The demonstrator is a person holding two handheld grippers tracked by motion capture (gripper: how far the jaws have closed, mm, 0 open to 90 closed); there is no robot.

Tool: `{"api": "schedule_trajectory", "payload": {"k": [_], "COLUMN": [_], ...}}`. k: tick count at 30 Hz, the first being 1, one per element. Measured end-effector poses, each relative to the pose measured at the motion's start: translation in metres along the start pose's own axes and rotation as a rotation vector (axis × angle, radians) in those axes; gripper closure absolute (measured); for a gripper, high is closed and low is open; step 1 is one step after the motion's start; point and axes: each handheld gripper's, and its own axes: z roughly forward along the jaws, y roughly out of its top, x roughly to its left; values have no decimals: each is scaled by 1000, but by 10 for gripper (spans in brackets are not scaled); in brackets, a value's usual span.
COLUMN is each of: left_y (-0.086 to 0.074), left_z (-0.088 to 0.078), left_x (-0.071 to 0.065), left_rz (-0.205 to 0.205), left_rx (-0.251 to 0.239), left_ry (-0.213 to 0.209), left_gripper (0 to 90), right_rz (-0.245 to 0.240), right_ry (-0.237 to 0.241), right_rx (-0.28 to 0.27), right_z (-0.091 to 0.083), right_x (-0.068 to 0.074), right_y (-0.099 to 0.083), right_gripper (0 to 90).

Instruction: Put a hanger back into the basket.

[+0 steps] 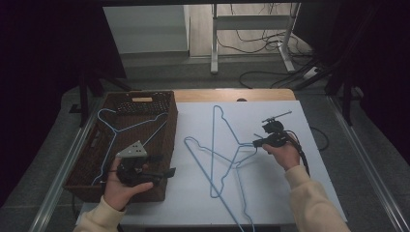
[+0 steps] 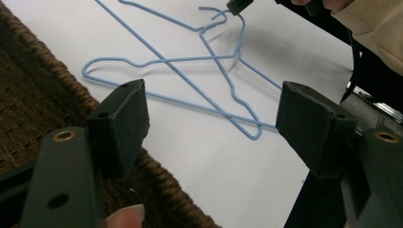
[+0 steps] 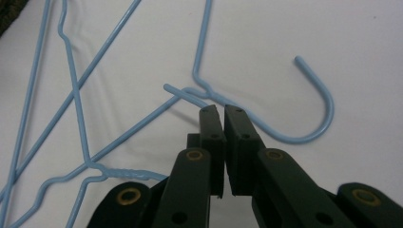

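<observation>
Our right gripper (image 3: 223,111) is clamped on the neck of a blue wire hanger (image 3: 266,118) at the right of the white table (image 1: 290,193); it's light, springy and slick, so we grip by the twist.

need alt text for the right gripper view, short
The right hand-held gripper is shut on the neck of a blue wire hanger, just below its hook. Two more blue hangers lie crossed on the white table at left.
</observation>
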Motion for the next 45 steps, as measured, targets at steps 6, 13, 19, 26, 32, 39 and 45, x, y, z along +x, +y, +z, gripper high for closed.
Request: {"api": "schedule_trajectory", "payload": {"k": [6,13,19,26,32,39,45], "left_y": [5,21,27,27,27,22,22], "left_z": [16,63,106,139,161,186,200], "left_x": [-11,-36,-42,-44,-53,-61,-66], "left_rz": [7,-1,-78,-143,-169,-185,-200], "left_rx": [27,111,185,217,238,273,276], "left_ry": [-36,-132,-184,-181,-225,-229,-247], "left_gripper": [271,266,268,285,286,300,321], "right_rz": [35,32,33,36,45,47,48], "right_ry": [21,26,31,33,33,35,35], "right_rx": [-12,-26,-39,-53,-64,-76,-87], "right_z": [-7,-12,-18,-20,-22,-25,-27], "right_x": [0,6,8,8,8,10,11], "right_y": [-5,-6,-7,-9,-10,-11,-12], "right_gripper": [870,870,870,870,871,871,871]}}
